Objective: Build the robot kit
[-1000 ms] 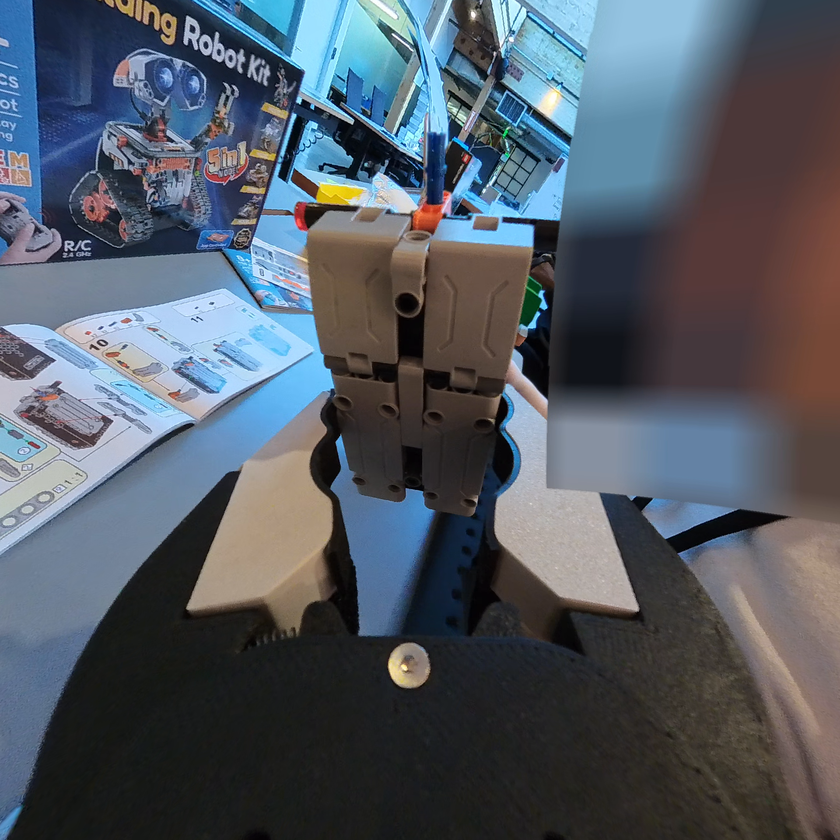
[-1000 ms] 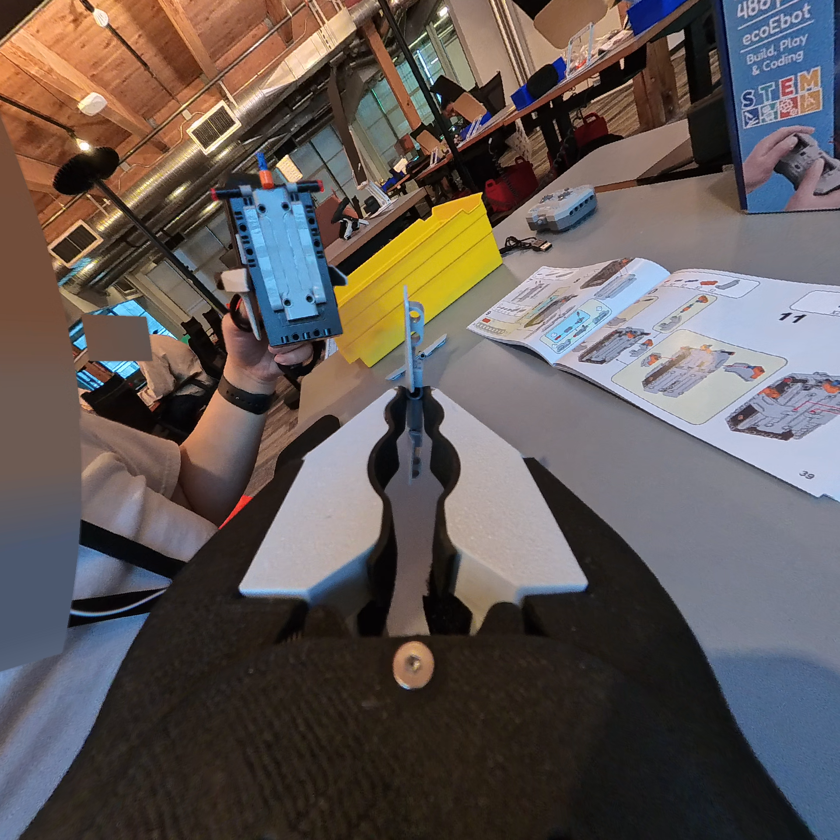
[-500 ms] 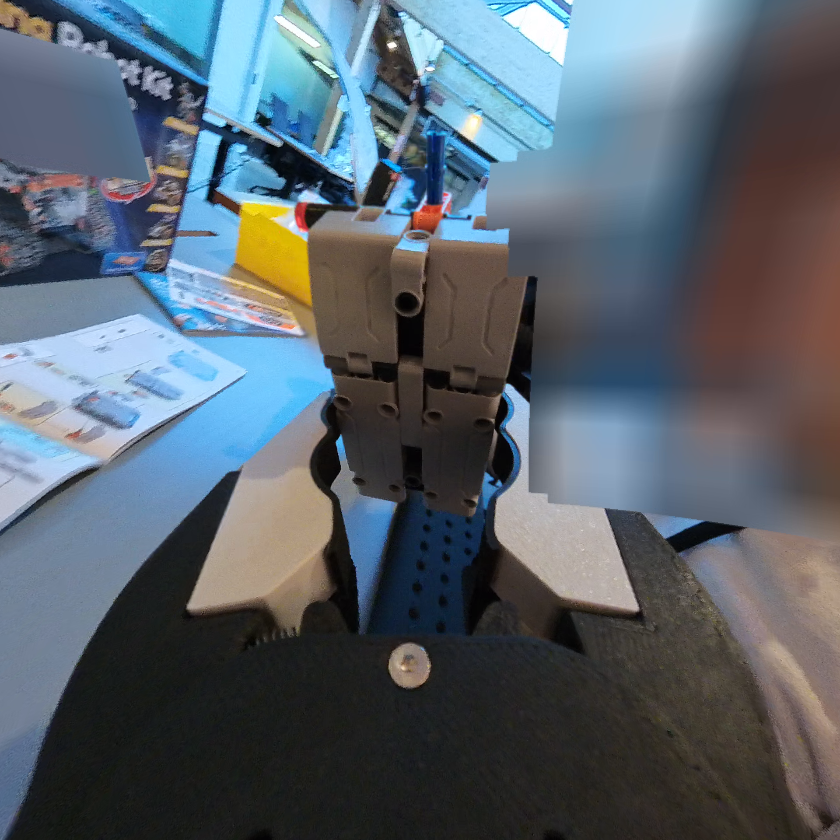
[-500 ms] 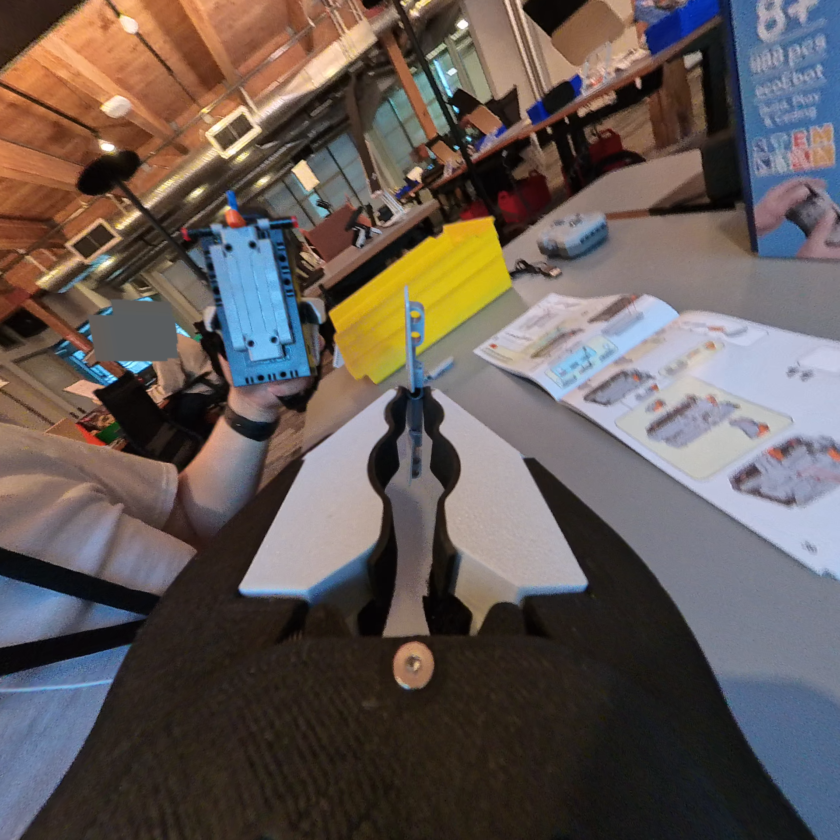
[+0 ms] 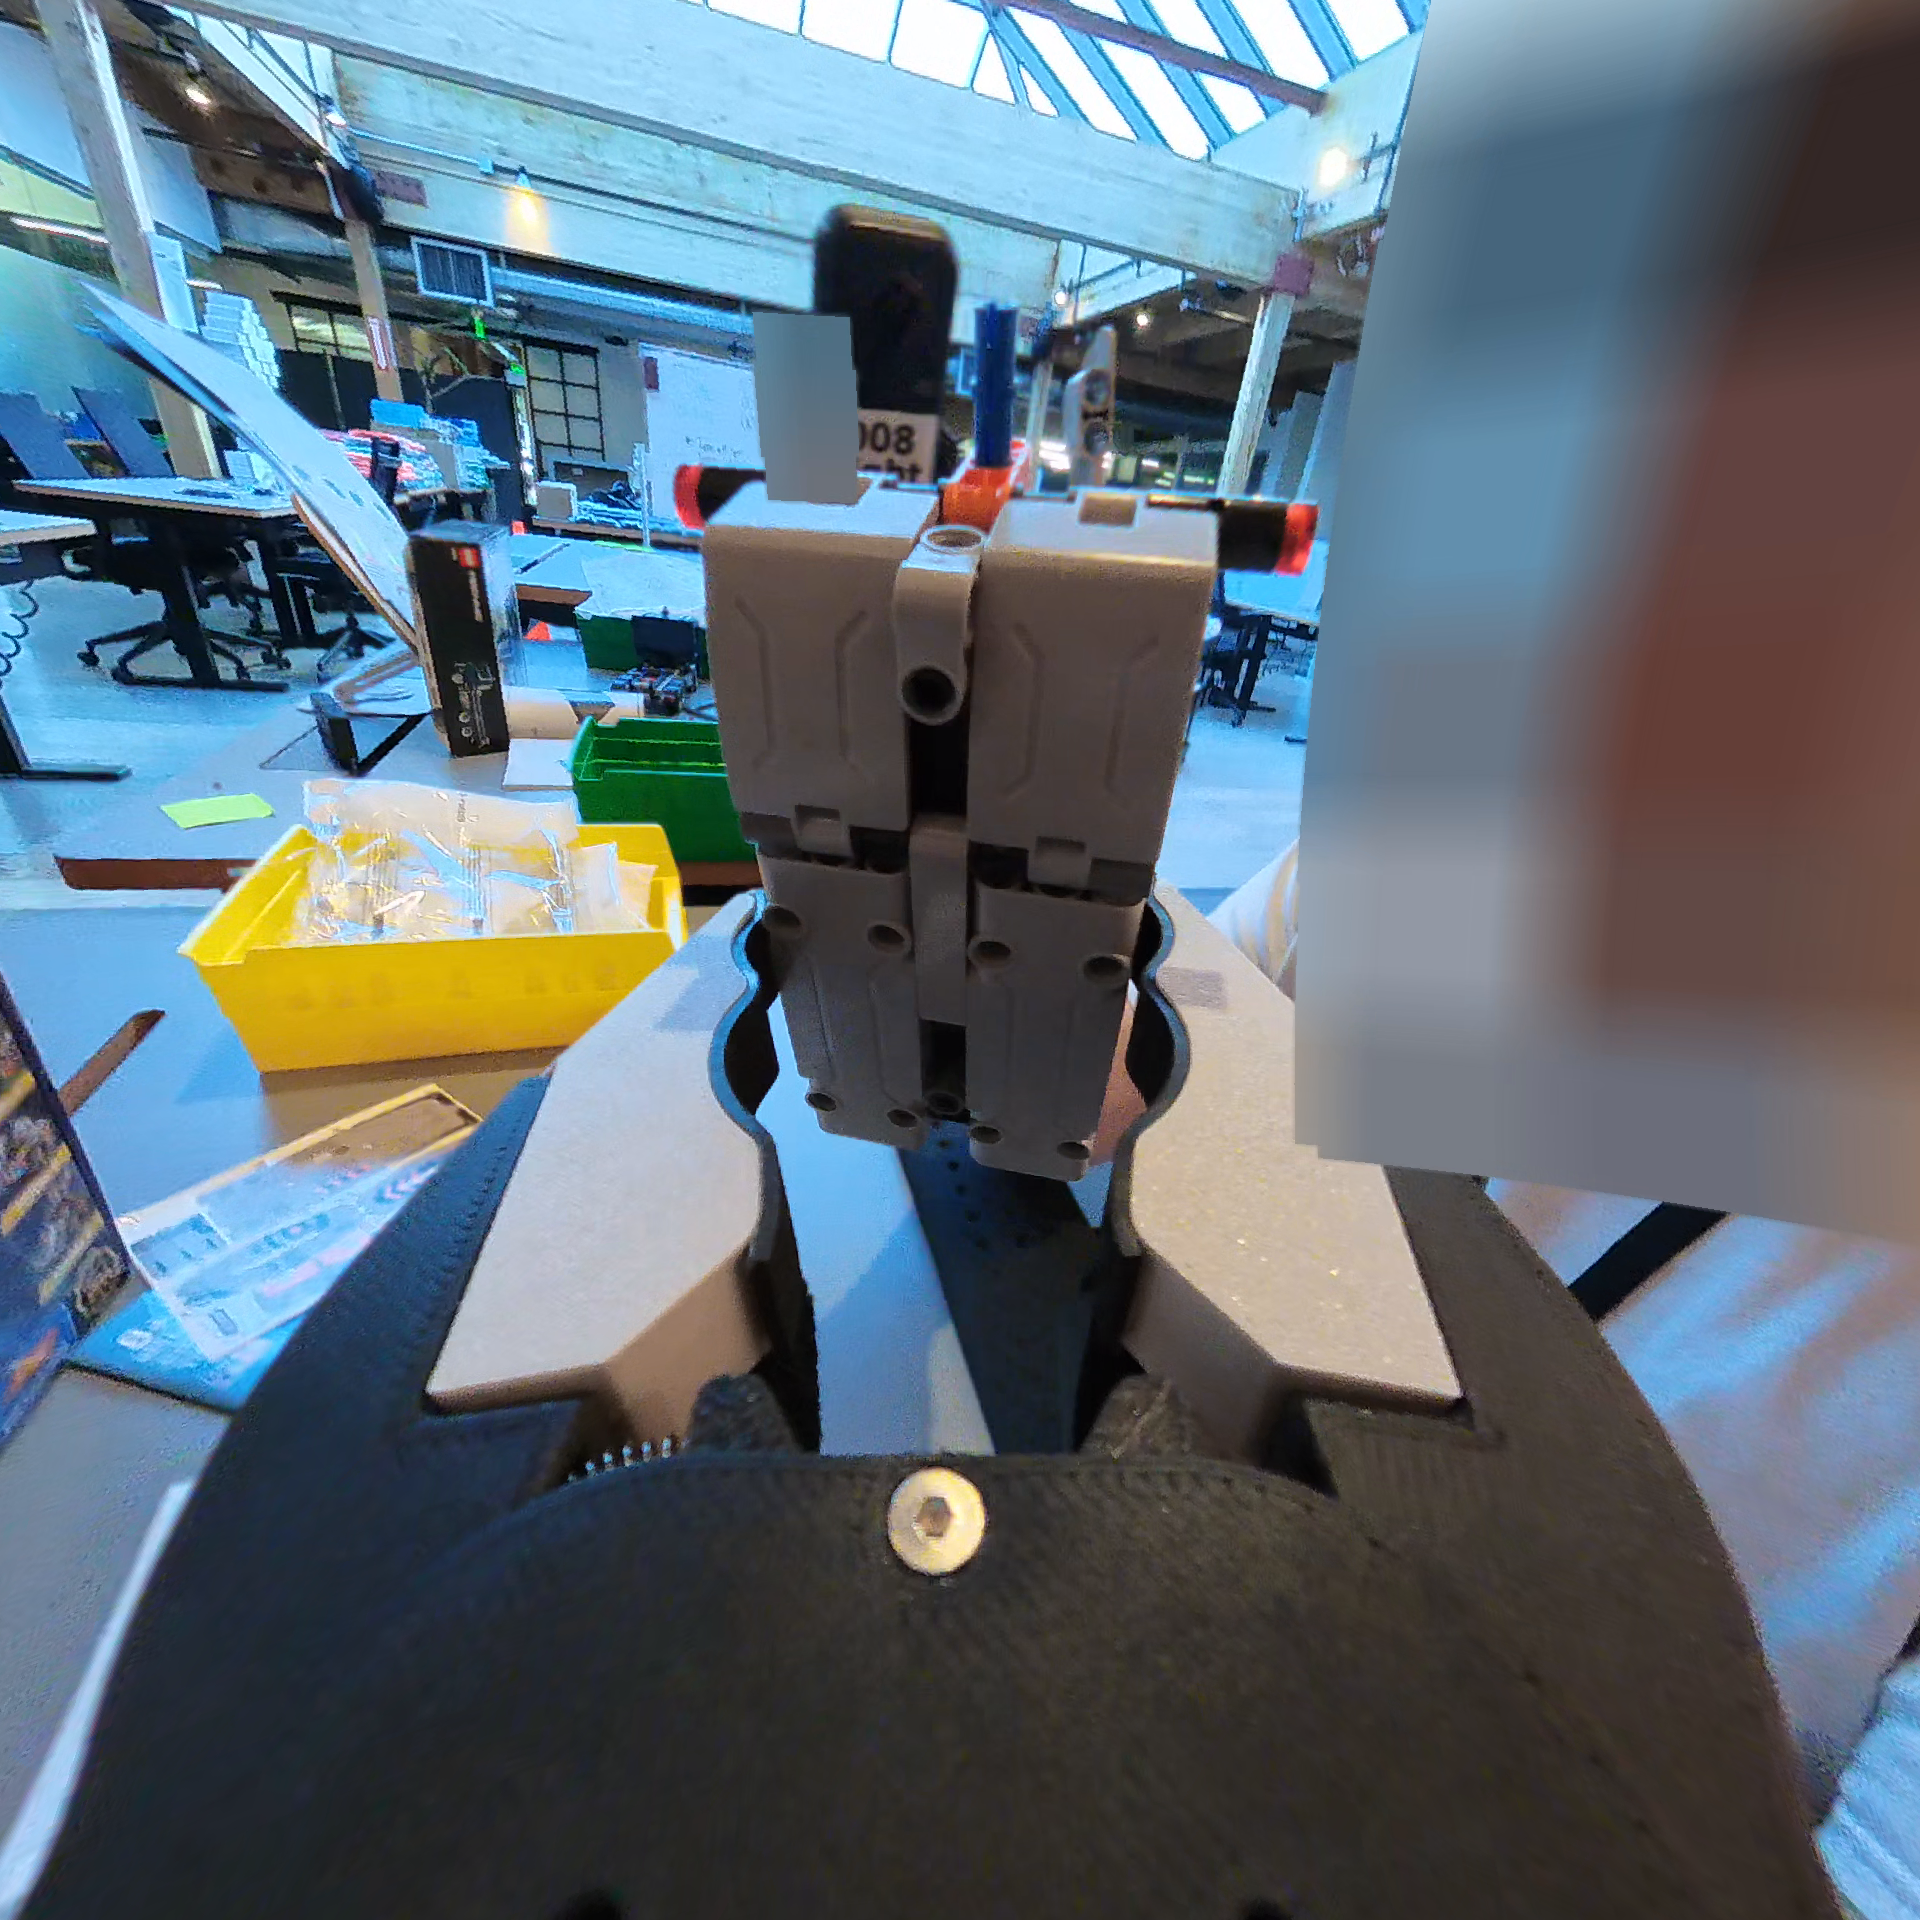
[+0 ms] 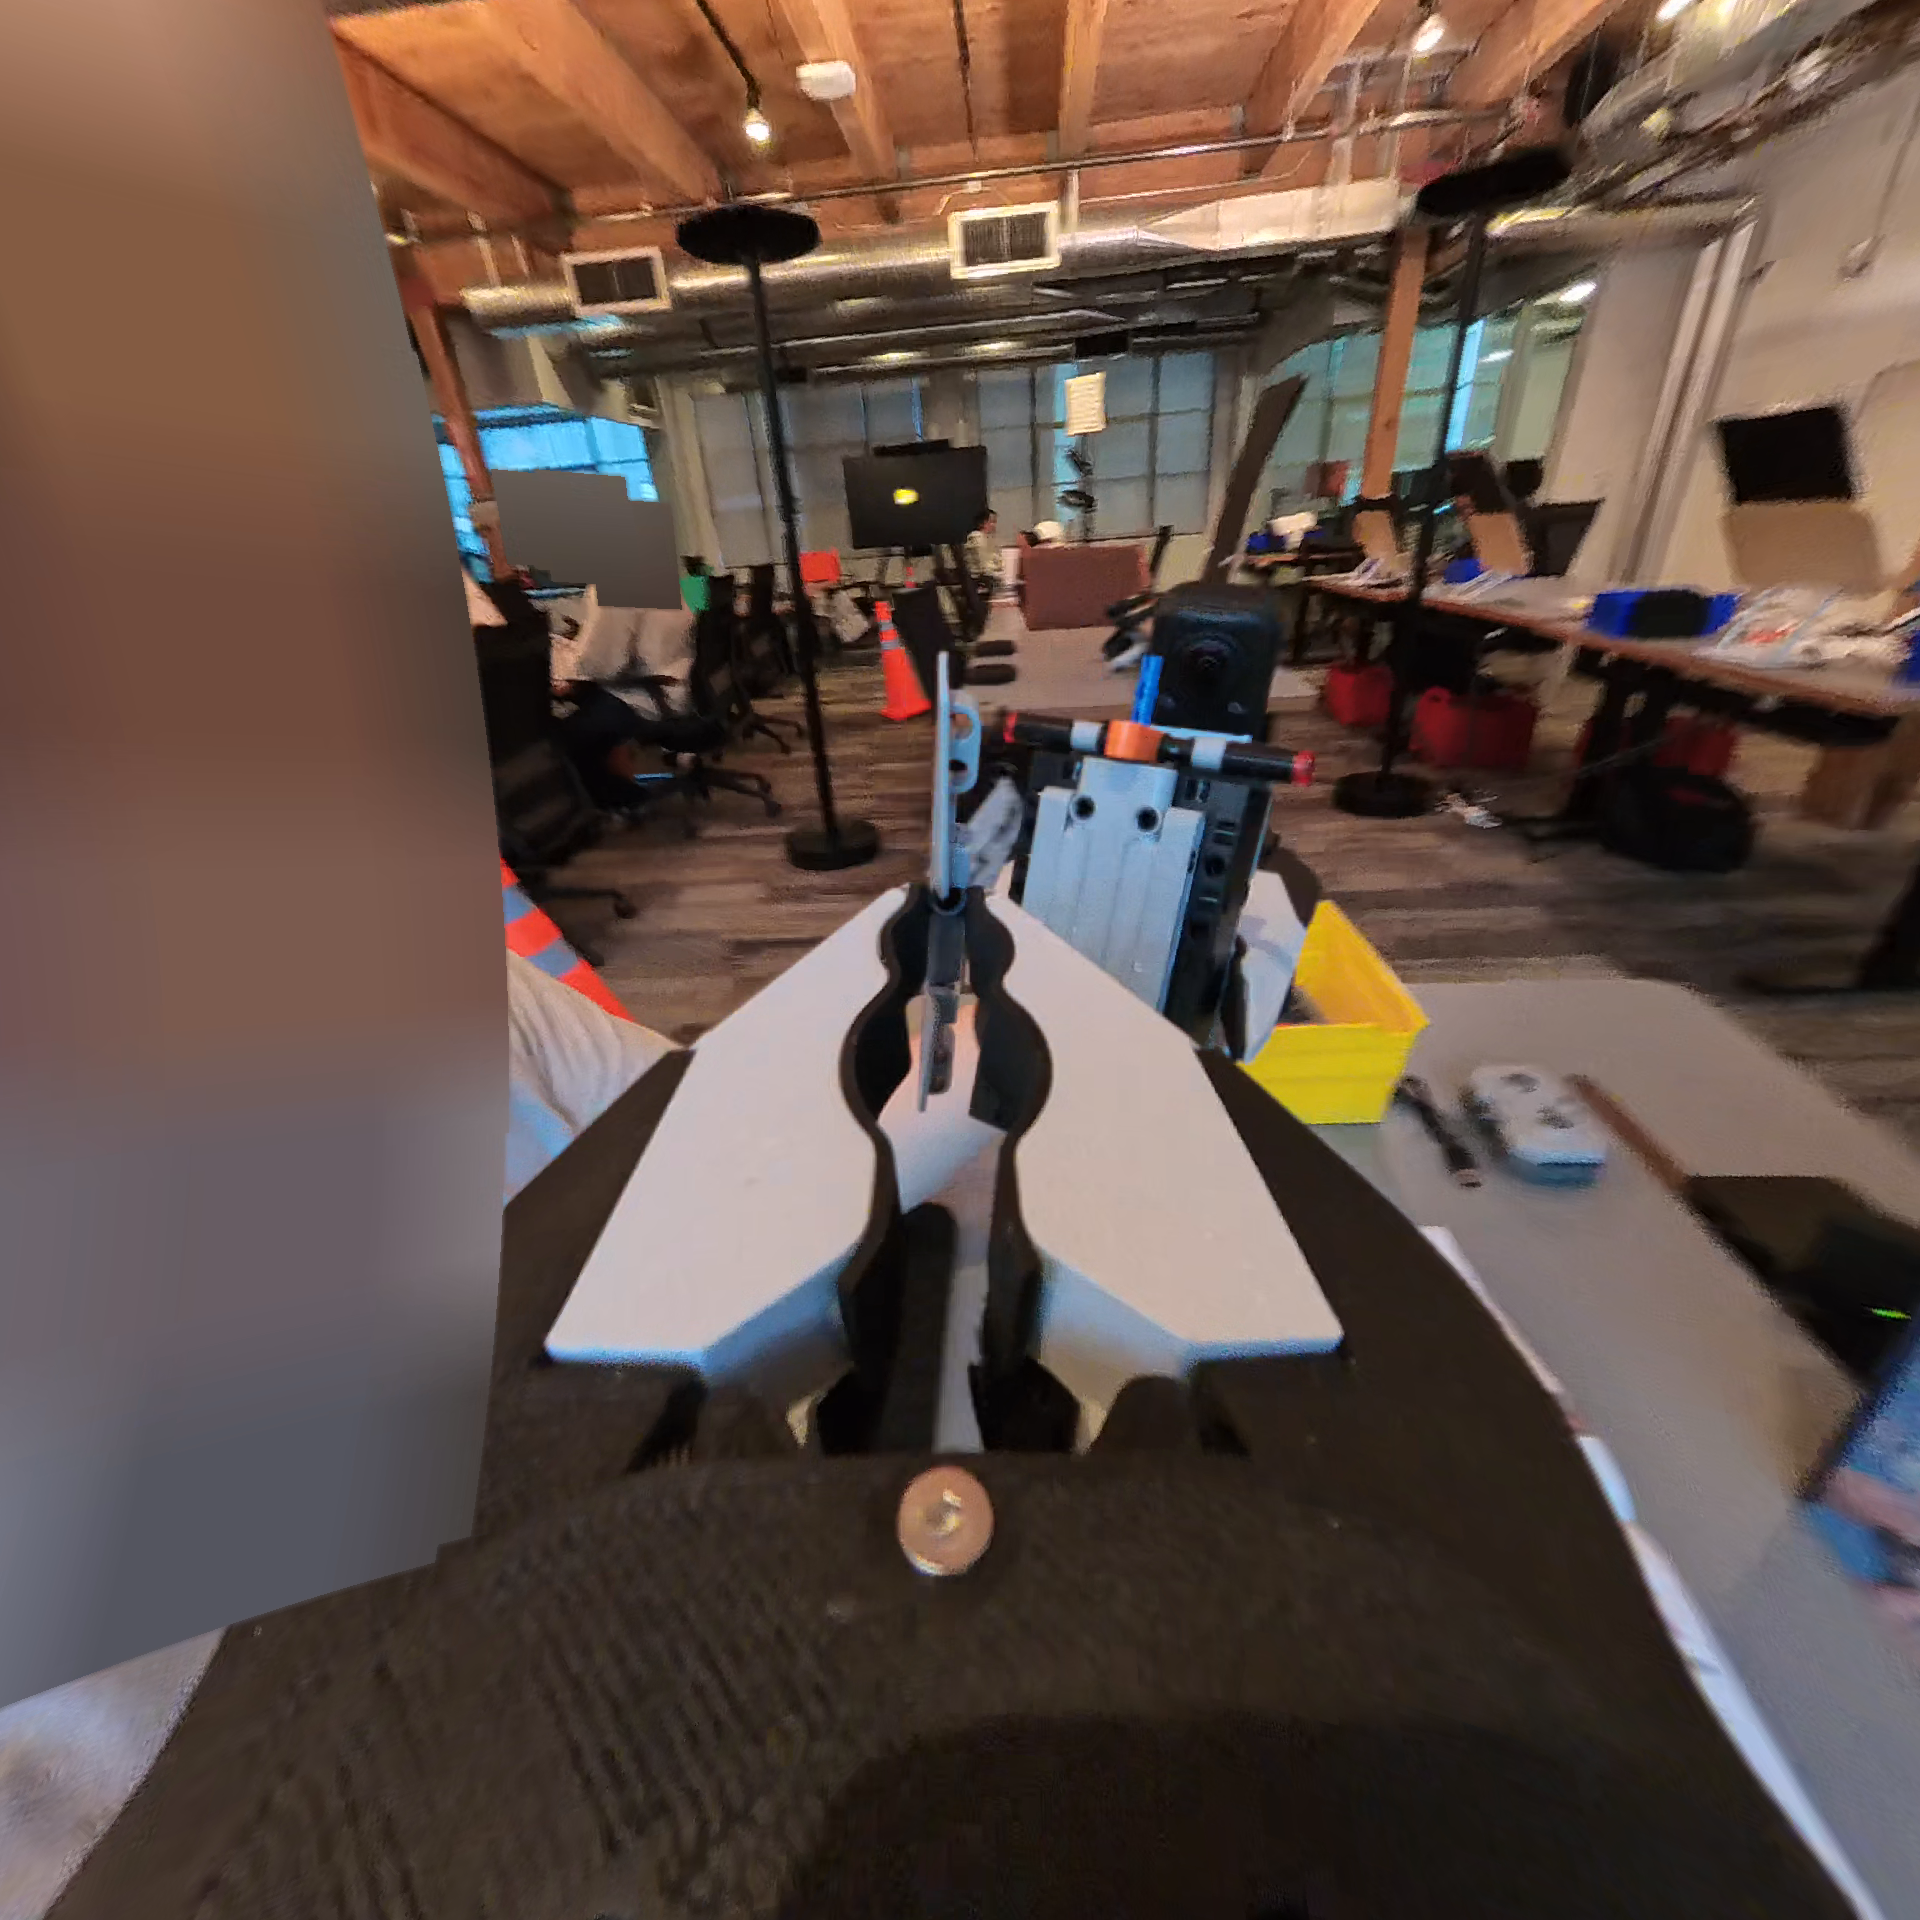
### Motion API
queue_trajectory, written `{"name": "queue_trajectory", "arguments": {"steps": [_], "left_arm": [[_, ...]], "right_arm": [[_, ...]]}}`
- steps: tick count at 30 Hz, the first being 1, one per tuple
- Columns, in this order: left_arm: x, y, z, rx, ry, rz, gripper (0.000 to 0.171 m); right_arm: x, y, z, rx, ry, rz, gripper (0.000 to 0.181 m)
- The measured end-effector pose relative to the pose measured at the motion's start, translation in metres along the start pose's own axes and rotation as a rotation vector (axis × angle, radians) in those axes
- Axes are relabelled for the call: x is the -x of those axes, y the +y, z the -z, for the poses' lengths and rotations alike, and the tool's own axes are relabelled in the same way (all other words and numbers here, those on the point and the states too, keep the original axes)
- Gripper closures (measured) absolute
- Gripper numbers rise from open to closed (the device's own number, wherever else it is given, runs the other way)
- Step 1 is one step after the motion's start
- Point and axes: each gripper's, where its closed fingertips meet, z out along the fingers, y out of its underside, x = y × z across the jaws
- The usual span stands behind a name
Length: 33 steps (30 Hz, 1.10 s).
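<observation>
Plastic block [image 5: 951, 831], stiff and light, sits clamped low in the left gripper [image 5: 940, 1023]; the right gripper [image 6: 943, 935] pinches a thin grey strip [image 6: 945, 800] by its lower end, likely apt to twist.

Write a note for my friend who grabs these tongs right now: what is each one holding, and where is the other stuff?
Left tongs: shut on the grey block assembly, held upright in the air.
Right tongs: shut on a thin grey beam, upright, close beside the assembly's top; whether they touch, I cannot tell.
On the table: a yellow bin with clear bags in it, and a grey controller near the bin.
</observation>
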Motion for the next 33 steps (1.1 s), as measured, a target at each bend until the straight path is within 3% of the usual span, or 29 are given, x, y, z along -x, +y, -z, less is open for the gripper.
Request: {"name": "queue_trajectory", "arguments": {"steps": [4, 8, 13, 18, 33], "left_arm": [[0.031, -0.004, -0.020, 0.043, -0.042, 0.032, 0.105], [0.040, 0.016, -0.029, 0.020, 0.030, 0.105, 0.105], [0.065, 0.025, -0.026, 0.055, -0.035, 0.279, 0.105], [0.075, 0.036, -0.017, 0.146, -0.147, 0.200, 0.105], [0.076, 0.042, -0.018, 0.199, -0.207, 0.224, 0.105]], "right_arm": [[-0.010, -0.005, 0.019, -0.060, 0.085, 0.033, 0.177], [-0.037, 0.020, 0.024, 0.047, 0.157, -0.049, 0.177], [-0.058, 0.038, 0.025, 0.125, 0.196, -0.098, 0.176], [-0.072, 0.048, 0.024, 0.141, 0.186, -0.182, 0.177], [-0.082, 0.059, 0.016, 0.152, 0.168, -0.246, 0.176]]}}
